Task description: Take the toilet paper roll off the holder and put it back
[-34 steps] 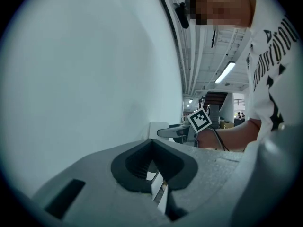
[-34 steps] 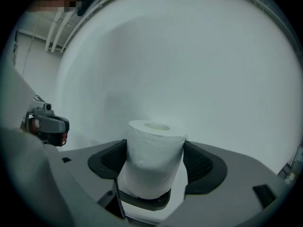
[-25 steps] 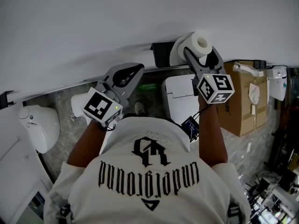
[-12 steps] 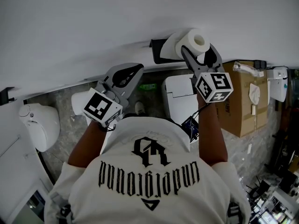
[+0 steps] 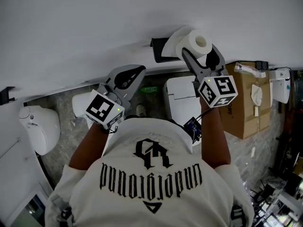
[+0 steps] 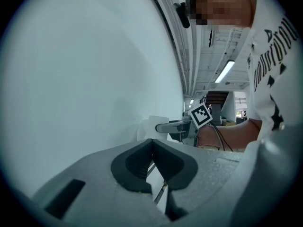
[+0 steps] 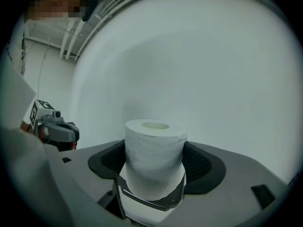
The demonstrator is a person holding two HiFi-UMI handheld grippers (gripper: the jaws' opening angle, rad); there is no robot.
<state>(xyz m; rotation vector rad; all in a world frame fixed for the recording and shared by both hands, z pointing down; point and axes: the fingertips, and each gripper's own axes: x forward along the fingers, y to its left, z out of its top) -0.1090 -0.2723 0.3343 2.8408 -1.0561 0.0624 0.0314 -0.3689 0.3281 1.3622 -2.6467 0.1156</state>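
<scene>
We see a plain white wall (image 5: 94,32) filling the upper half of the head view. Below it, a grey marbled floor (image 5: 64,103) carries a white toilet (image 5: 179,98), with a cardboard box (image 5: 246,112) just to its right and a rounded white fixture (image 5: 40,126) well off to the left. Something small and green (image 5: 150,89) lies near the wall. A white T-shirt (image 5: 151,188) with black lettering fills the bottom.

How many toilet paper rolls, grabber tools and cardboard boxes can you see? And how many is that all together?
toilet paper roll: 1
grippers: 2, the left gripper and the right gripper
cardboard box: 1
Total: 4
</scene>
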